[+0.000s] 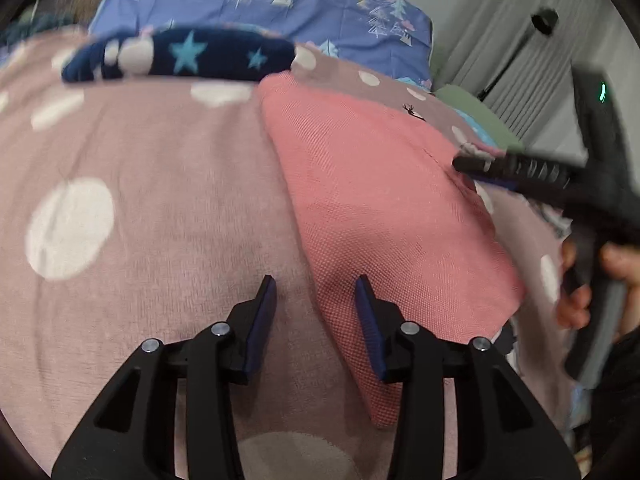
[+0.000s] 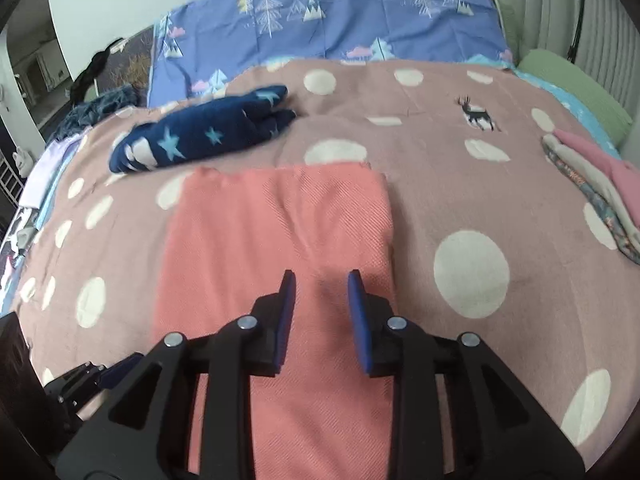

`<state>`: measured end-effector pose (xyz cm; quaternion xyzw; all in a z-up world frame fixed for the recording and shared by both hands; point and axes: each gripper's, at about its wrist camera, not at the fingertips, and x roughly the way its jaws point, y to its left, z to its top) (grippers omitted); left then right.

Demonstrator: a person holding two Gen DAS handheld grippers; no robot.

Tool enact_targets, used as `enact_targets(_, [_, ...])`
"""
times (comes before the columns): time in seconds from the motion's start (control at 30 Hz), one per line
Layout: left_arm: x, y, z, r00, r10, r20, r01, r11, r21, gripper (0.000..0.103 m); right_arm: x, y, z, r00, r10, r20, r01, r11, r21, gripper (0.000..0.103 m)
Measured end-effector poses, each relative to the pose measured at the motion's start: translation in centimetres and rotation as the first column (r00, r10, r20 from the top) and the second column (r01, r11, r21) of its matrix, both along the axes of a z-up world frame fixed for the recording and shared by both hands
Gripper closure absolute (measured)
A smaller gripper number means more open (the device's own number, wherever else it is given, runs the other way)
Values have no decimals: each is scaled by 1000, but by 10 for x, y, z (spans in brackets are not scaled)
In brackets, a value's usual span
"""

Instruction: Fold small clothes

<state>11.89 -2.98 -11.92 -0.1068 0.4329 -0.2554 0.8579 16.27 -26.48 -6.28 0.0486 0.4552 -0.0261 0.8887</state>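
Note:
A coral-pink knitted garment (image 2: 276,224) lies folded flat on the pink spotted blanket (image 2: 472,272). In the left wrist view the garment (image 1: 384,208) stretches off to the right. My left gripper (image 1: 316,296) hovers open over its near left edge, one finger above the blanket and the other above the cloth, gripping nothing. My right gripper (image 2: 322,288) stands open just above the garment's near part, with cloth showing between the pads but not pinched. The left wrist view shows the right gripper (image 1: 464,164) from the side at the garment's far right edge, a hand (image 1: 576,300) on its handle.
A dark blue star-patterned garment (image 2: 200,136) lies bundled beyond the coral one. A stack of folded clothes (image 2: 592,184) sits at the blanket's right edge. A blue tree-print sheet (image 2: 340,12) covers the bed's head end, with a green pillow (image 2: 572,84) and curtains to the right.

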Motion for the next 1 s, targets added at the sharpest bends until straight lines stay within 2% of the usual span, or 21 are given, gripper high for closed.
enact_targets(0.03, [1, 1, 0, 1000, -3, -2, 3, 1000, -8, 61, 3, -10, -15, 1000, -2, -26, 2, 1000, 17, 75])
enact_targets(0.07, [0, 0, 1, 1000, -11, 4, 11, 1000, -3, 61, 2, -17, -19, 1000, 2, -10, -2, 998, 59, 75])
enact_targets(0.2, [-2, 1, 1, 1000, -18, 18, 18, 1000, 2, 61, -4, -37, -9, 999, 20, 29, -26, 980, 196, 74])
enact_targets(0.33, [-2, 8, 4, 1000, -28, 2, 29, 996, -79, 61, -1, -63, 9, 996, 22, 90, -46, 960, 275, 57])
enact_targets(0.43, [8, 12, 7, 999, -24, -48, 15, 983, -183, 59, 16, -75, 7, 995, 61, 76, -83, 940, 330, 42])
enact_targets(0.47, [15, 9, 8, 998, -23, -64, 10, 979, -203, 58, 25, -75, 3, 994, 92, 59, -107, 934, 342, 40])
enact_targets(0.57, [40, -6, 12, 998, -9, -61, 2, 993, -119, 54, 48, -67, -14, 984, 179, -3, -166, 919, 357, 38])
enact_targets(0.63, [60, -14, 8, 997, -1, -79, -7, 996, -93, 54, 54, -63, -21, 982, 191, 2, -180, 919, 350, 38])
enact_targets(0.67, [70, -17, 5, 996, 0, -90, -8, 996, -93, 54, 57, -62, -23, 981, 195, 24, -191, 918, 348, 38])
enact_targets(0.73, [89, -24, 1, 997, -1, -82, -7, 995, -97, 54, 63, -64, -26, 981, 187, 41, -189, 916, 354, 51])
enact_targets(0.77, [96, -26, 1, 997, 1, -77, -8, 995, -97, 54, 71, -69, -27, 983, 177, 50, -183, 907, 380, 53])
enact_targets(0.83, [110, -30, -1, 997, 11, -74, -19, 994, -110, 54, 87, -78, -29, 988, 144, 57, -155, 899, 409, 70])
enact_targets(0.9, [121, -31, -2, 998, 20, -63, -28, 992, -126, 55, 105, -85, -35, 989, 134, 68, -150, 886, 439, 78])
enact_targets(0.93, [123, -32, -3, 999, 23, -45, -29, 991, -128, 58, 108, -87, -38, 989, 132, 74, -151, 879, 453, 80])
enact_targets(0.97, [123, -31, -6, 1000, 24, -11, -25, 991, -132, 68, 108, -90, -41, 988, 128, 84, -152, 867, 475, 80])
enact_targets(1.0, [123, -30, -7, 1000, 21, -11, -22, 988, -151, 73, 106, -92, -42, 987, 126, 100, -159, 858, 488, 80])
